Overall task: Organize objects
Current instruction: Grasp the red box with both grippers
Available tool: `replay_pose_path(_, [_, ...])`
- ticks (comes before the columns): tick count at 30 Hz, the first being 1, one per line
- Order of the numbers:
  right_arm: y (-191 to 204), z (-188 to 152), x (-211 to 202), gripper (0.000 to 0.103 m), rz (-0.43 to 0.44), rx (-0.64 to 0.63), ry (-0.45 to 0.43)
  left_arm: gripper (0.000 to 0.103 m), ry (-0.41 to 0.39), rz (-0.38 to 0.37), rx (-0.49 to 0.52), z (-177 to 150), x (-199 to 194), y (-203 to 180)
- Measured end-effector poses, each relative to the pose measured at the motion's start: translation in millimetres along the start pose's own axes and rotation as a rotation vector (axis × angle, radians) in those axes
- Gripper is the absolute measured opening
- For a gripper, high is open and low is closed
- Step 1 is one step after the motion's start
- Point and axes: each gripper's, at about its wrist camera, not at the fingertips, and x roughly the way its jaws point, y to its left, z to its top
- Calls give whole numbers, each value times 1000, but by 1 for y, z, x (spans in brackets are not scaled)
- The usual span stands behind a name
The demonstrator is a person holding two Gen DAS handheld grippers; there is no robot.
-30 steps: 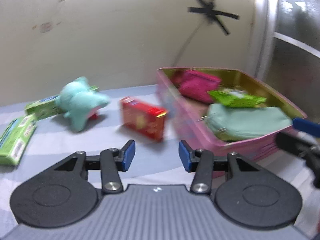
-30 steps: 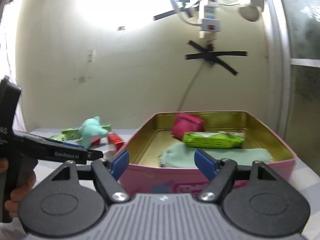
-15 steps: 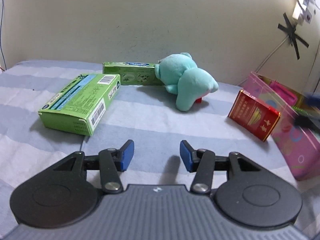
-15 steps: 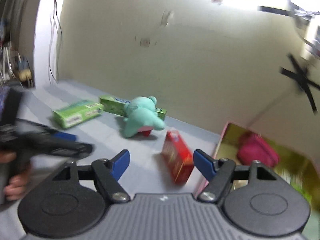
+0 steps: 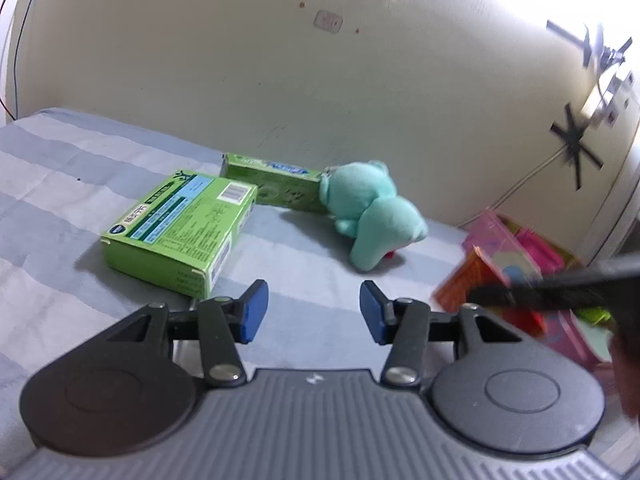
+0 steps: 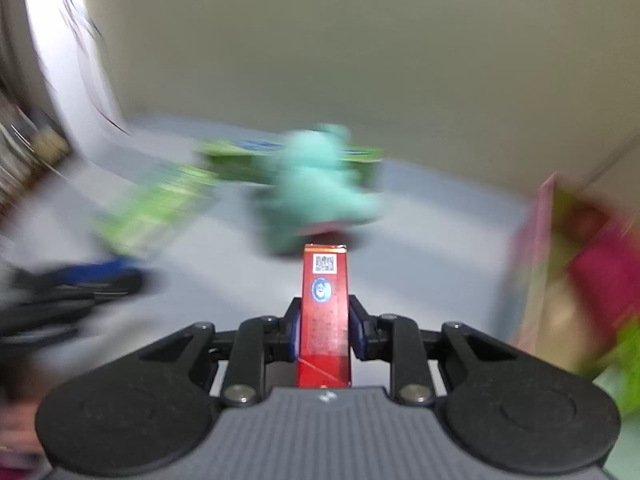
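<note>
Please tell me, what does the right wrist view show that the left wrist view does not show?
Only the right wrist view shows the right gripper shut on the narrow red cardboard box, its QR code on top. Only the left wrist view shows the open, empty left gripper and sharp print on the flat green carton. Both show the teal plush toy, the long green box behind it, and the pink tin at right.

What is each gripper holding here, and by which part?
The right gripper clamps the red box across its two broad faces, near the end closest to the camera. The left gripper is open and holds nothing.
</note>
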Motion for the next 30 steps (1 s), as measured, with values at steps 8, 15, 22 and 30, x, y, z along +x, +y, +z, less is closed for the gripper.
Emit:
replay_pose_path(8, [-27,-130,-53,53,91,242,-91,54,56,-108,44,-11,7,-14])
replay_pose_path(15, [-20,-199,-107,56,-92,123,-217,54,121,-229,121,-33,-14,-48])
replay_pose_path(22, [8,-193,-92,58,-159,-88,-193,53,235,-320,158,-57,-33,-85])
replay_pose_path(30, [27,-181,-67,49,-148,-165,-213,45,309,-323,146,-74,-24,-105])
